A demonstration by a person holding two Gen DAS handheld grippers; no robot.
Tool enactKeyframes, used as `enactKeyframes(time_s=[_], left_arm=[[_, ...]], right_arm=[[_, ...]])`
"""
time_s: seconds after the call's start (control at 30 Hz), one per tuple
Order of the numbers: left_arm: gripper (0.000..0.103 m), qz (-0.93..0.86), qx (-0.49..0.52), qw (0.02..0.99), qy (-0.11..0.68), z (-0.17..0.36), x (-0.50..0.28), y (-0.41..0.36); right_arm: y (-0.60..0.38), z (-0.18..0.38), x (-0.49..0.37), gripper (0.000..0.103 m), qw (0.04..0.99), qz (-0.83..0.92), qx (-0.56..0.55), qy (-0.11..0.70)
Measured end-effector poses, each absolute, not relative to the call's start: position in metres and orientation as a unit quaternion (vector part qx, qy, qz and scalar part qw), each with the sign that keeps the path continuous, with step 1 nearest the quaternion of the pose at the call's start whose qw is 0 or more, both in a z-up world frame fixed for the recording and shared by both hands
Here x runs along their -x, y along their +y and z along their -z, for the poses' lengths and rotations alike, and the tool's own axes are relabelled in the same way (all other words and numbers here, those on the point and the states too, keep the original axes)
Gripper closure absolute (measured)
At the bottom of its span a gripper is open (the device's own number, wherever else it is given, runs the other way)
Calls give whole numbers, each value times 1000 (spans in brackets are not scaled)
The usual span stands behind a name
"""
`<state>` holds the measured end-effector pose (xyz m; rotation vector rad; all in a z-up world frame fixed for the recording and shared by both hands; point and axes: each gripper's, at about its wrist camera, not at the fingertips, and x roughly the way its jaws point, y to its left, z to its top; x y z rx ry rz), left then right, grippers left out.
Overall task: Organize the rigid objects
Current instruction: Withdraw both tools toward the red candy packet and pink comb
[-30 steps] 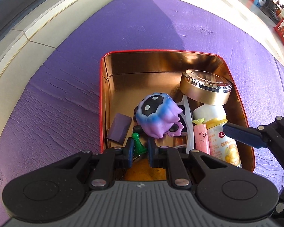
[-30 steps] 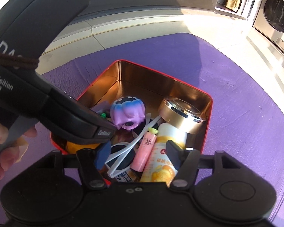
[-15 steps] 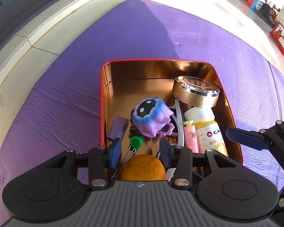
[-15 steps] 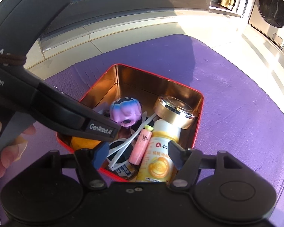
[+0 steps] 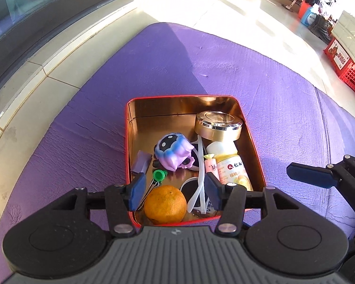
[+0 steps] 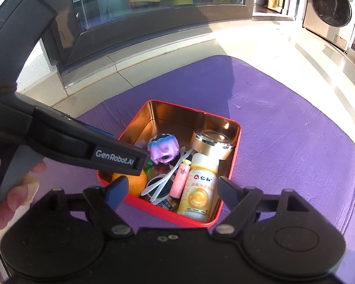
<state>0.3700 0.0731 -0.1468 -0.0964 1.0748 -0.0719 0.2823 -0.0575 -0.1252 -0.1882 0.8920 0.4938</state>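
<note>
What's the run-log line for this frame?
left gripper: opening, empty | right gripper: opening, empty | tin: holds orange, bottle, toy

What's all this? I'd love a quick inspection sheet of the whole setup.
Surface: purple mat on pale floor tiles.
Job's things: red tin holding orange, purple toy, gold-lidded jar, yellow bottle, pink tube, white sunglasses, green clip.
Clutter: nothing seen.
Grippers: left gripper and right gripper above the tin, empty, opening.
Cables: nothing seen.
Surroundings: washing machine, red crate.
</note>
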Motion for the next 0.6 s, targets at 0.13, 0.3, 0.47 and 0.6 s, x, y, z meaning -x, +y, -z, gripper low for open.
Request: enactKeyframes(time_s=[0.13,0.3,0.47,0.6], left_arm=[[42,34,51,862,504,134,-353,75],[37,35,47,868,492,119,-332,75],[25,26,45,878,475,106,-309,74],[22,26,59,882,466,101,-293,77]], right_arm=[[-62,113,-270,15,870,-238,78,424],[-68,102,-254,11,872,-243,68,420],[-72,91,-235,8,873,-251,61,414],[-74,88,-219,1,874,-259,59,407]])
